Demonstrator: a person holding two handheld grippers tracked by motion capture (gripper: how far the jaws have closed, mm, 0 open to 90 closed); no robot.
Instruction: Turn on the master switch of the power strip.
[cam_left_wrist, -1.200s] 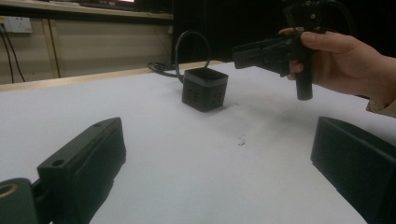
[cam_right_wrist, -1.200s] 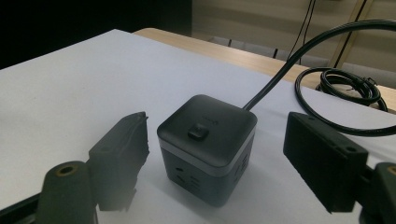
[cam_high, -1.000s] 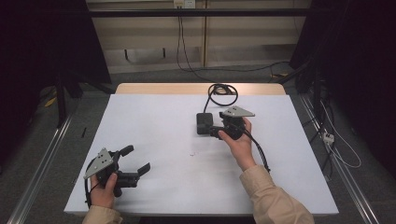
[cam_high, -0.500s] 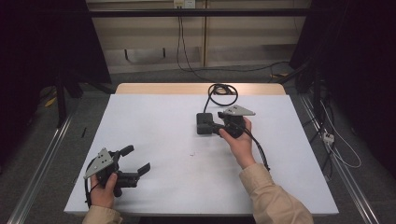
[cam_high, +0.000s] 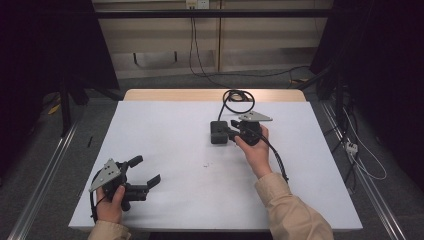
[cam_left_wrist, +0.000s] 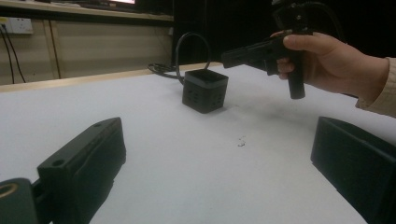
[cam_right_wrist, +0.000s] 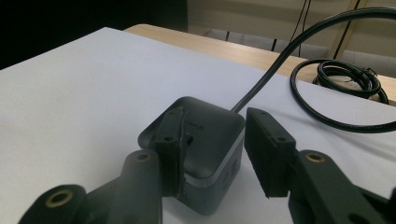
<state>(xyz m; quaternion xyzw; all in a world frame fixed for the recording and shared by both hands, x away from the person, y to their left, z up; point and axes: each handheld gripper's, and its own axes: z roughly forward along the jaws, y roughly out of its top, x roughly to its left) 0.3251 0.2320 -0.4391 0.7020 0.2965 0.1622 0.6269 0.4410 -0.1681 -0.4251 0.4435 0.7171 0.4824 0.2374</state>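
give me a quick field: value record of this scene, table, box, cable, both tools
table: white top, wooden strip along the far edge
box: small black cube with vent holes, standing on the table right of centre
cable: black, runs from the box's far side to a coil at the table's far edge
right tool: jaws open, one on each side of the box, not yet closed on it
left tool: jaws open, nothing between them, held low at the near left corner
marks: small dark specks on the table centre

The small dark speck (cam_high: 205, 165) on the tabletop (cam_high: 165, 130), nearer than the black box (cam_high: 218, 132), is too tiny to identify. The box's logo (cam_right_wrist: 192, 124) is unreadable, part-hidden behind a jaw.
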